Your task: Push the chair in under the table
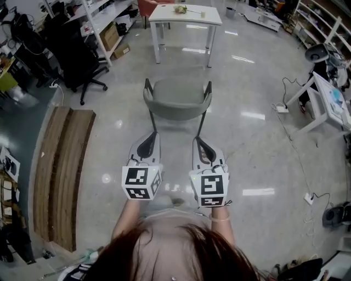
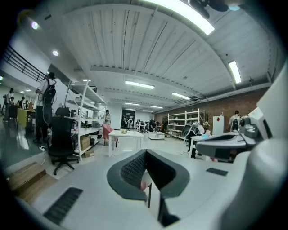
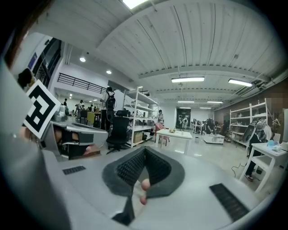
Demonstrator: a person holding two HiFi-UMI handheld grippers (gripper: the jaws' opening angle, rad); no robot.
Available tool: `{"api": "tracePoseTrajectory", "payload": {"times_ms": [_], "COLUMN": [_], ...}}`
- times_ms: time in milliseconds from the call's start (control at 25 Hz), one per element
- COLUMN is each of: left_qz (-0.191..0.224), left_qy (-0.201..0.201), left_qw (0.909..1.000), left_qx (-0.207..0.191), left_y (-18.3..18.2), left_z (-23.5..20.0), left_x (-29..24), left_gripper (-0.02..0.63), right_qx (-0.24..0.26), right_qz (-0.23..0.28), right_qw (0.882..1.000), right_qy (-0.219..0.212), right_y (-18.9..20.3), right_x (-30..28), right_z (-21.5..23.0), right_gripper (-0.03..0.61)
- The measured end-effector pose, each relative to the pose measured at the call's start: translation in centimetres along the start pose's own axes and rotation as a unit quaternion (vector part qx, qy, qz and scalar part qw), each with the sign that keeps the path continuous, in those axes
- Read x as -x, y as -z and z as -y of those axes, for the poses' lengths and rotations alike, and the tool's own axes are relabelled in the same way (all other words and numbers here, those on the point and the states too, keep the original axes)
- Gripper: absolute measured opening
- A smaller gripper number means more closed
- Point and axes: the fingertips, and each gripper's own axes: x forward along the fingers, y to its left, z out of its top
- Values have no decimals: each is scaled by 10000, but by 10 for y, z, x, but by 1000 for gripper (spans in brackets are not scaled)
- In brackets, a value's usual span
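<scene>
A grey chair (image 1: 177,99) with a thin black frame stands on the shiny floor, its curved backrest towards me. The white table (image 1: 185,15) stands well beyond it, with open floor between them. My left gripper (image 1: 147,144) and right gripper (image 1: 204,147) are held side by side just behind the chair, near its two rear legs. I cannot tell whether they touch it. Both are shut with nothing between the pads. In the left gripper view the shut left gripper (image 2: 146,153) points at the table (image 2: 127,134). The right gripper (image 3: 145,151) points the same way at the table (image 3: 174,134).
A black office chair (image 1: 82,60) and white shelving (image 1: 107,19) stand at the left. Wooden boards (image 1: 60,175) lie on the floor at the left. A white desk (image 1: 323,101) with cables (image 1: 285,107) is at the right. A red chair (image 1: 148,5) stands behind the table.
</scene>
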Motion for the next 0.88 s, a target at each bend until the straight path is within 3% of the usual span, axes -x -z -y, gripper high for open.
{"api": "tracePoseTrajectory", "payload": {"times_ms": [360, 880], "left_qz": [-228, -440], "left_qy": [19, 231], "left_qw": [9997, 9982], "left_qx": [-84, -331], "left_y": [11, 4], "left_z": [-18, -57], "left_x": [-22, -131], "left_gripper": [9, 9], "right_qx": [12, 181], "right_qz": [11, -296], "right_qw": [9998, 9990], "right_qy": [-193, -267], "right_y": [5, 17], "right_x": [-37, -139], "right_z": [7, 24], "right_gripper": [21, 23]}}
